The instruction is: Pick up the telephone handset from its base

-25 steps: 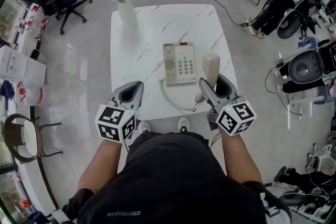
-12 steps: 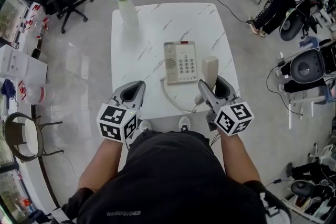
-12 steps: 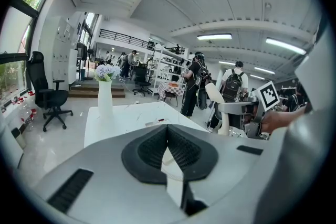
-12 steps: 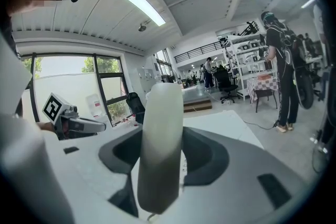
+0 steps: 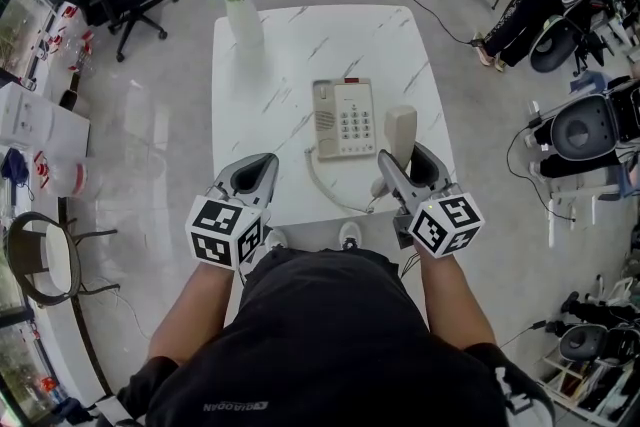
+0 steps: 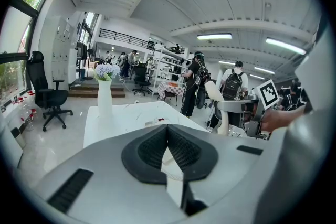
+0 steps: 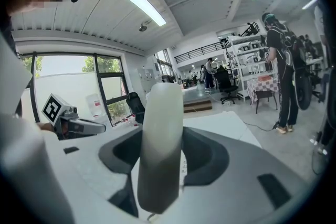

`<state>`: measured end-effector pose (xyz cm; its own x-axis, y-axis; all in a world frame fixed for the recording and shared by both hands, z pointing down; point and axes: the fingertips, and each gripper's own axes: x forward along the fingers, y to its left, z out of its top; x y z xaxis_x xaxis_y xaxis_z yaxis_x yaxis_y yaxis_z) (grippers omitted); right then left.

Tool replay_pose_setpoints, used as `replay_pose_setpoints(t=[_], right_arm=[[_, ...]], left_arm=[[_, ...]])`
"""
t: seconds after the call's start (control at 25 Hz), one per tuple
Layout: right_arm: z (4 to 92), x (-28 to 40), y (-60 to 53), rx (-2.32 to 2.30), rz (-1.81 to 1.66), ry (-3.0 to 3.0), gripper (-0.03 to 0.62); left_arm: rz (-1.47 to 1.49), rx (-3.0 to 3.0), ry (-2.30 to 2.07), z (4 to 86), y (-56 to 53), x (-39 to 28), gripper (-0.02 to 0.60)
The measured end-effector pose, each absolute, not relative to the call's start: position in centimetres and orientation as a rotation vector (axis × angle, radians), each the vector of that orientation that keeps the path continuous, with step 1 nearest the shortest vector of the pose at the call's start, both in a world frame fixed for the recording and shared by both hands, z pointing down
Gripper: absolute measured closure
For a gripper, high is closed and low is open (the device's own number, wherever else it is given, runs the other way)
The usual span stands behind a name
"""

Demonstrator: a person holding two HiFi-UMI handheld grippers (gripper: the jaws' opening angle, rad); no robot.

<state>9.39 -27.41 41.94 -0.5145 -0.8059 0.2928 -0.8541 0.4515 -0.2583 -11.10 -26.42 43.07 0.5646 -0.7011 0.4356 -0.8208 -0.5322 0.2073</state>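
We find the right tongs (image 5: 402, 167) clamped on the handset (image 5: 400, 130), which stands upright, clear of the base (image 5: 343, 120). The left tongs (image 5: 255, 175) are closed and empty. Risks: the cord (image 5: 325, 190) may tauten and drag the base across the surface (image 5: 300, 45), or the smooth handset may slip.

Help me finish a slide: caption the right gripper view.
The right claw grips the cream telephone handset around its middle, windows and ceiling lights behind.
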Motion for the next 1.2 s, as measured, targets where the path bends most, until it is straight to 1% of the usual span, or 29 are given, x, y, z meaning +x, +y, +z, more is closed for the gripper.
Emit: replay_pose_setpoints(t=[1.2], right_arm=[[42.70, 9.13, -27.54, 1.452, 0.579, -2.559, 0.370]], left_arm=[[0.428, 2.414, -1.247, 43.05, -26.91, -11.17, 0.580]])
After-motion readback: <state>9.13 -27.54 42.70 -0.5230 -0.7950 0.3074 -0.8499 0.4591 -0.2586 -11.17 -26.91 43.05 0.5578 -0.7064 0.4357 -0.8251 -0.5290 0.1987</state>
